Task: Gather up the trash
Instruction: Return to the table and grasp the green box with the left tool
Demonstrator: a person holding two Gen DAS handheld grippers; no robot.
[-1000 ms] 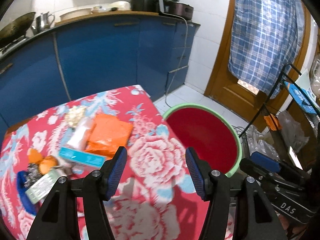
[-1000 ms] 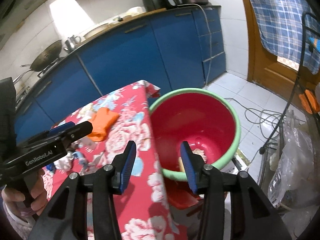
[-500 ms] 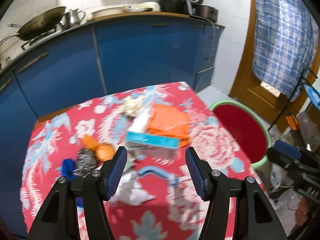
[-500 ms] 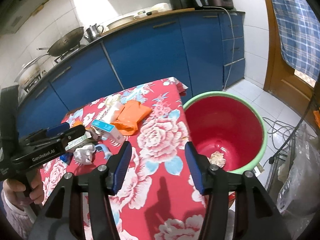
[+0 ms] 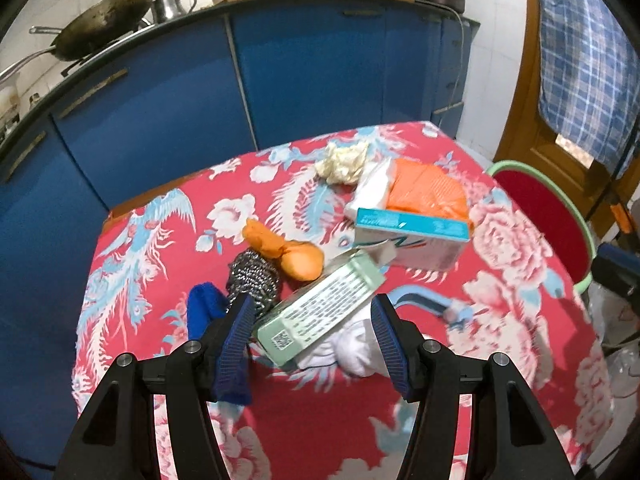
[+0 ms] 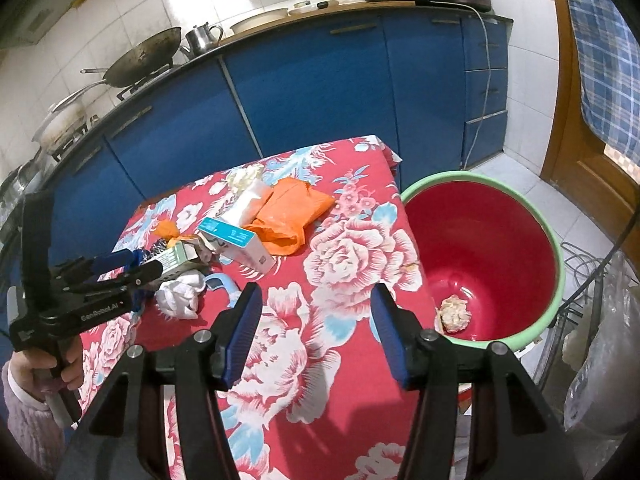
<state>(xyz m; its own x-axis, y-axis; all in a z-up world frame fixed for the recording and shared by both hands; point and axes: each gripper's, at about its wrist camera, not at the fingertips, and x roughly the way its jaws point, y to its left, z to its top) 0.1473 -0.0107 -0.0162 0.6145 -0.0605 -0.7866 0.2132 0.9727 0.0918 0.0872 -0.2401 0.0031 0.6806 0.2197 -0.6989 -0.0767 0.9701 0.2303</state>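
Trash lies on a red floral tablecloth [image 5: 520,360]: a pale green box [image 5: 320,308], a white crumpled tissue [image 5: 352,350], a teal-topped carton [image 5: 408,236], an orange bag [image 5: 428,192], a steel scourer [image 5: 252,276], an orange wad [image 5: 296,254], a cream wad [image 5: 344,162]. My left gripper [image 5: 314,336] is open, low over the green box and tissue; it also shows in the right wrist view [image 6: 132,266]. My right gripper [image 6: 316,328] is open and empty above the cloth. The red bin [image 6: 488,240] holds one crumpled wad [image 6: 454,314].
Blue kitchen cabinets [image 5: 280,72] stand behind the table, with a wok [image 5: 100,28] and kettle on the counter. A blue strip [image 5: 424,300] lies right of the tissue. A wooden door with a checked curtain [image 5: 580,60] and a wire rack stand at right.
My left gripper has swung left from the bin and come down over the green box and tissue. My right gripper has drawn back and left from over the bin, above the cloth.
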